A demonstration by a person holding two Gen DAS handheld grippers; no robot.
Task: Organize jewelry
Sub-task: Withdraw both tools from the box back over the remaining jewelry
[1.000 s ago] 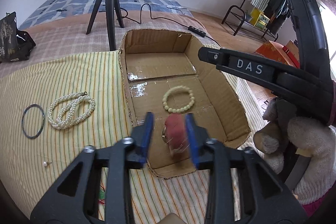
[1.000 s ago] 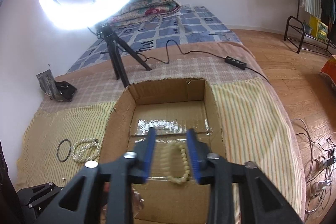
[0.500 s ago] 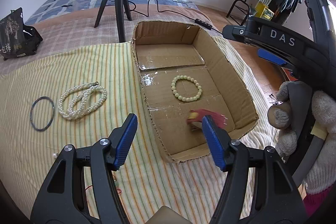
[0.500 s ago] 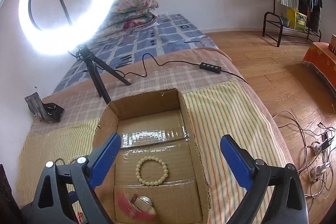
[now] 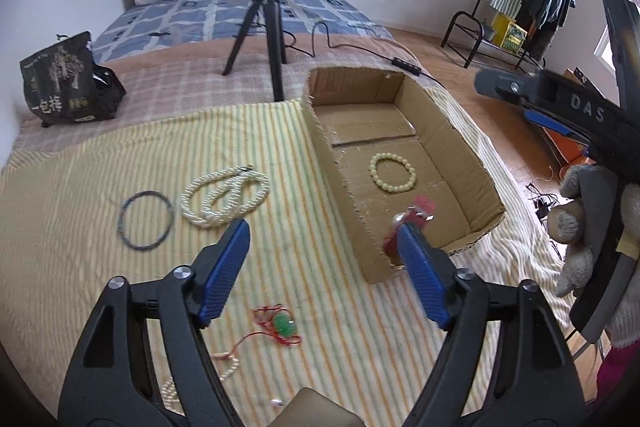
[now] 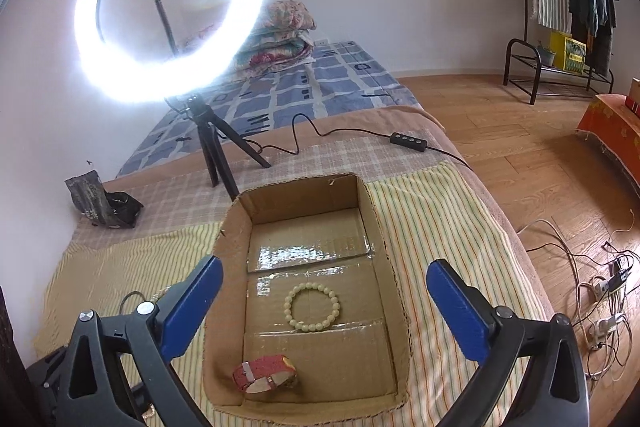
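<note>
An open cardboard box (image 5: 448, 131) (image 6: 228, 255) lies on a striped cloth. In it are a pale bead bracelet (image 5: 392, 171) (image 6: 313, 307) and a red watch (image 6: 265, 373) (image 5: 420, 211). On the cloth left of the box lie a pearl necklace (image 5: 224, 195), a dark bangle (image 5: 146, 213), a green pendant on red cord (image 5: 282, 323) and a small bead string (image 5: 224, 367). My left gripper (image 5: 320, 267) is open and empty above the cloth, left of the box's near corner. My right gripper (image 6: 324, 311) is open and empty above the box.
A ring light on a tripod (image 5: 268, 27) (image 6: 208, 151) stands behind the box, its cable and switch (image 6: 408, 141) running right. A black bag (image 5: 66, 83) sits at the far left. The bed edge drops to a wooden floor with cables (image 6: 600, 307) on the right.
My left gripper let go of the red watch into the box, opened, and pulled back left. My right gripper released the bead bracelet, opened wide and rose.
</note>
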